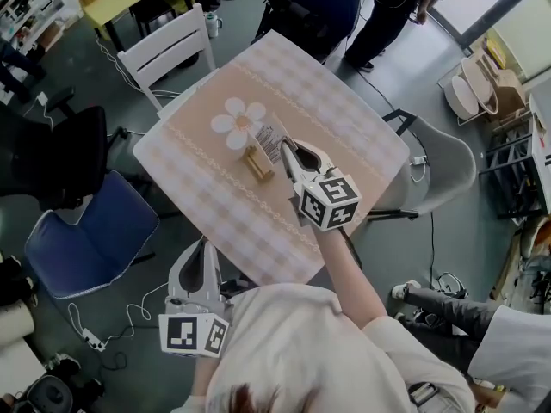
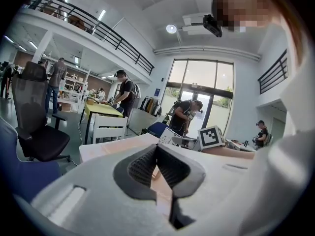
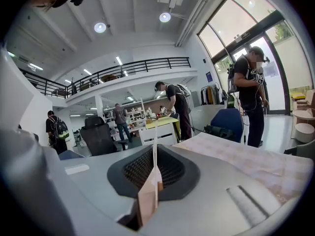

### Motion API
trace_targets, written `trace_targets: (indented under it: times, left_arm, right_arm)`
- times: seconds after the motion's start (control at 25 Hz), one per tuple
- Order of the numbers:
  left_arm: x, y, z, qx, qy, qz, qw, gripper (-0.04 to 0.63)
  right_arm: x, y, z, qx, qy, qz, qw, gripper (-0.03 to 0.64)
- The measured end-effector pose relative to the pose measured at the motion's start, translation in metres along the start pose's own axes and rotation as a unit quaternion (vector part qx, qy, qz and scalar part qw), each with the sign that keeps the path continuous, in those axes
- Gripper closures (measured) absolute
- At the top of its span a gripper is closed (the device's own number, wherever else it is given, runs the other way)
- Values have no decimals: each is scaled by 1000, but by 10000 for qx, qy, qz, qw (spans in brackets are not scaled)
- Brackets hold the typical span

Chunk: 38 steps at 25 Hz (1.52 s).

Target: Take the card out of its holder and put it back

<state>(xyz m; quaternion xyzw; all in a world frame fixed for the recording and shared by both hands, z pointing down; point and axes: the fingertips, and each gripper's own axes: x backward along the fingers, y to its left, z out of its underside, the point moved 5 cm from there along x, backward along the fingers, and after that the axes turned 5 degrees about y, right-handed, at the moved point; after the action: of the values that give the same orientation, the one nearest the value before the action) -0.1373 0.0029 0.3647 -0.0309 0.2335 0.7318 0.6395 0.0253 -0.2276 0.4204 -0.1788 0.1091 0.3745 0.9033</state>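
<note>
**Room.** You stand in a tall hall with a grey floor [image 1: 448,256]. A railed gallery [image 3: 133,65] runs along the far wall, and full-height glazed doors [image 2: 202,97] close one end. Several people stand about the hall; one [image 1: 387,11] is just beyond the far corner of the surface.

**Surface.** The surface [image 1: 344,119] is a square top set cornerwise to you. It carries a pale checked cloth with a beige lace-edged band across the middle. Chairs surround it:
- a white slatted chair [image 1: 168,48] at the far left edge
- a black office chair [image 1: 56,157] well apart to the left
- a blue padded chair [image 1: 86,235] at the near left
- a grey shell chair [image 1: 443,166] at the right edge

**Items on the beige band.** A white flower-shaped ornament [image 1: 238,120] lies flat. The holder [image 1: 256,163], a small golden-brown block, stands just beside it on your side. The card [image 1: 269,133], white with dark print, stands tilted just above the holder and to the flower's right. You cannot tell from above whether its lower edge sits in the holder.

**Claws.** The right claw [image 1: 287,147] reaches over the surface to the card. The right gripper view shows its pads pinched narrowly on the card, seen edge-on as a thin white line between them. The left claw [image 1: 204,246] hangs off the near left edge of the surface, beside your torso. Its pads meet at the tips with nothing between them.
</note>
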Motion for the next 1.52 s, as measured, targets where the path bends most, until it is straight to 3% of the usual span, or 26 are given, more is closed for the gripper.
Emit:
trace_targets:
  times: [0.4,0.76,1.52]
  left_arm:
    - [14,-12,-10,-185,-187,178,9995,595]
    - [21,-23,-11,-420,-355,428,9976,595]
    - [41,-37,-2,-578,-419,841,9939,595]
  right_arm:
    - [71,27,-42,52,-713,-182,9973,601]
    - [139,33,-48,180,-1095,-7,9938,601]
    - [215,72,-17,-3,-1165,-146,9931,601]
